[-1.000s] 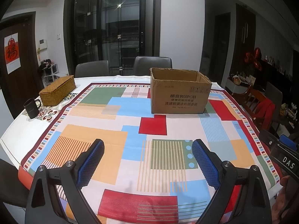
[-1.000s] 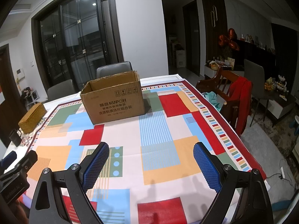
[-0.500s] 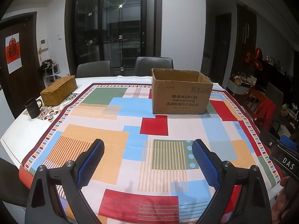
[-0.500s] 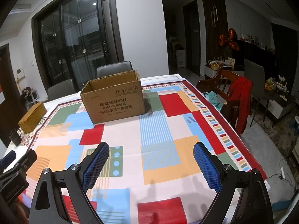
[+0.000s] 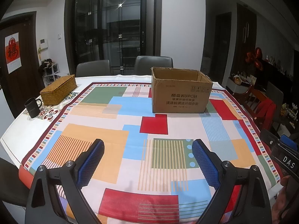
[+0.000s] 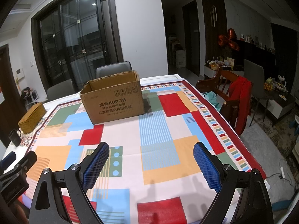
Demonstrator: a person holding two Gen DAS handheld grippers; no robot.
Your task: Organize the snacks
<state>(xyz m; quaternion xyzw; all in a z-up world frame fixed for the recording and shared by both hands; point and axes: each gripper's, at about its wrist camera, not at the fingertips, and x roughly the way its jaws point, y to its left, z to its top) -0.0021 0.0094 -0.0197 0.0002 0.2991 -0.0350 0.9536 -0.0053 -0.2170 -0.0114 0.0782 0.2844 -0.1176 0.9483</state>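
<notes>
Both the left gripper (image 5: 147,149) and the right gripper (image 6: 151,153) hover spread wide and empty over the table's (image 5: 130,134) near edge, while the open cardboard box (image 5: 181,93) stands toward its far edge.

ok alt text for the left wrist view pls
An open, empty left gripper hovers over a table under a colourful geometric tablecloth. An open cardboard box stands at the far side, with a woven basket and a black mug at the far left.
</notes>
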